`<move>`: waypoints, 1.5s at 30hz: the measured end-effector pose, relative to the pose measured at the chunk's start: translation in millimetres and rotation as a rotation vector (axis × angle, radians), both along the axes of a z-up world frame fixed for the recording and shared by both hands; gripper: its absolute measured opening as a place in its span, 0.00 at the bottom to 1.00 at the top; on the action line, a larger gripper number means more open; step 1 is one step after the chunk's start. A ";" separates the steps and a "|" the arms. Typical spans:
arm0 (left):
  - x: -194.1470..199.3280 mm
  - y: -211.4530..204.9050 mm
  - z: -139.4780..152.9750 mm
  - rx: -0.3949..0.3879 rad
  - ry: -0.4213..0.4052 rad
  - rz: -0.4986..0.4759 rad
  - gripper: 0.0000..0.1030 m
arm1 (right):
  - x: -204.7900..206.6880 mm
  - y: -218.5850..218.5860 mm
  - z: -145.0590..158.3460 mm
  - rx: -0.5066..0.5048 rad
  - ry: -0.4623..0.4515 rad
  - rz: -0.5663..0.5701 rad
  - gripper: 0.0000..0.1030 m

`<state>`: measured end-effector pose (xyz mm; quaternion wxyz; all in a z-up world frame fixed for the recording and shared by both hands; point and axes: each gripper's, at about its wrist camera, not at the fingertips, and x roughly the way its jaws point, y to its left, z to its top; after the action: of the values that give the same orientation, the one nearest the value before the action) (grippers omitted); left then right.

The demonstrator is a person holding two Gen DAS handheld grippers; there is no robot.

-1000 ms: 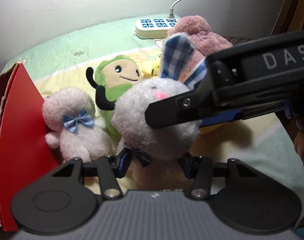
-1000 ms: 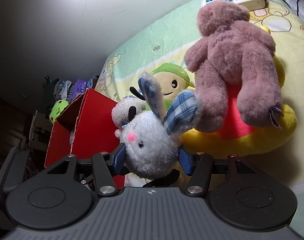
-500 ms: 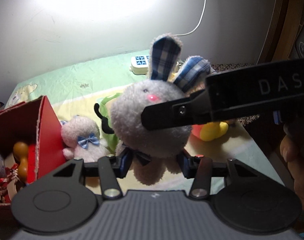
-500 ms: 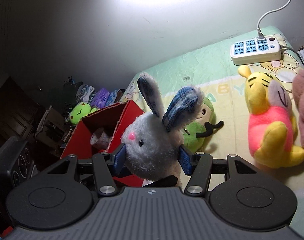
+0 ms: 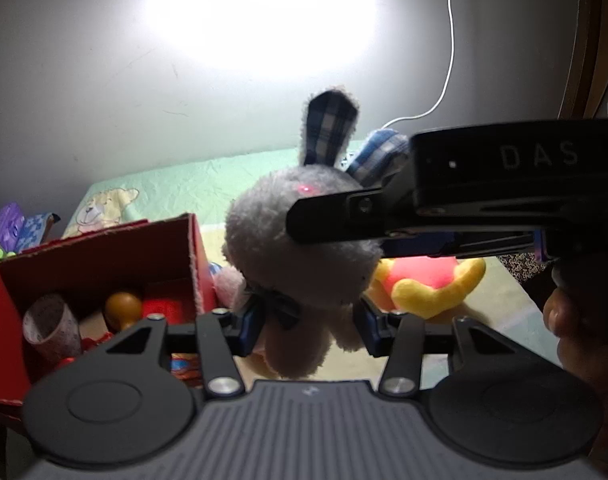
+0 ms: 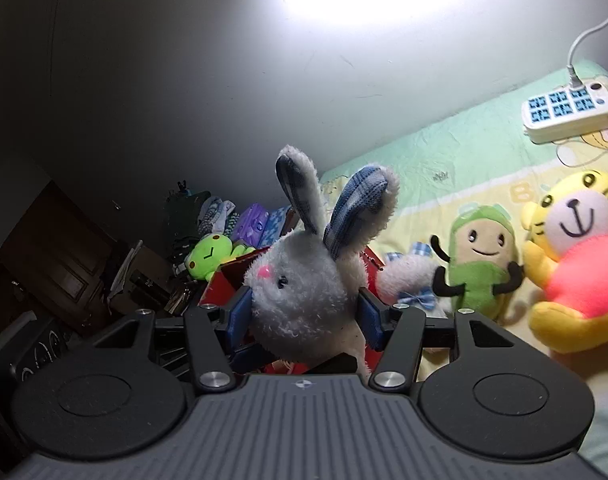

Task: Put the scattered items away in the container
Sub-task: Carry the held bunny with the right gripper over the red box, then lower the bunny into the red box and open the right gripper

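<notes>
A grey plush bunny point(image 5: 296, 248) with blue checked ears hangs in the air, held by both grippers. My left gripper point(image 5: 306, 320) is shut on its neck and body, just under the dark bow. My right gripper point(image 6: 302, 312) is shut on its head point(image 6: 304, 292), blue pads pressing both cheeks; its upper finger point(image 5: 344, 216) crosses the face from the right in the left wrist view. The open red cardboard box point(image 5: 192, 264) stands just to the left and below the bunny, also seen behind it point(image 6: 224, 280). Inside lie a patterned roll point(image 5: 50, 320) and a brown rounded piece point(image 5: 122, 308).
On the green and yellow sheet lie a yellow tiger plush point(image 6: 576, 264), a green plush point(image 6: 480, 264) and a small white plush with a blue bow point(image 6: 408, 280). A white power strip point(image 6: 568, 108) sits by the wall. A green frog toy point(image 6: 210, 256) lies beyond the box. A hand point(image 5: 576, 320) holds the right gripper.
Both grippers have lifted the bunny off the bed and carried it toward the red box. The box's inside has come into view; the pink bear has left the right wrist view.
</notes>
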<state>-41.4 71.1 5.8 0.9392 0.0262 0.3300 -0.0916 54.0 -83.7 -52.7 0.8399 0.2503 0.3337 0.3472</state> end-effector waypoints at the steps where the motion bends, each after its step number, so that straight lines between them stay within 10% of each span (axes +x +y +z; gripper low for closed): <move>1: 2.4 9.6 1.5 -0.001 -0.009 0.005 0.49 | 0.4 7.3 3.6 0.002 -0.014 0.003 0.56; 22: 11.0 229.4 -25.3 -0.007 0.073 0.272 0.49 | 70.1 231.9 -47.9 0.055 0.202 0.225 0.56; 45: 29.3 261.2 -57.7 0.034 0.173 0.274 0.60 | 100.0 292.6 -86.9 -0.086 0.403 0.262 0.65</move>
<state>-12.1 332.2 -51.9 0.9103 -0.0111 0.4117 0.0413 153.9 208.9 -139.6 0.7141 0.2332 0.5384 0.3818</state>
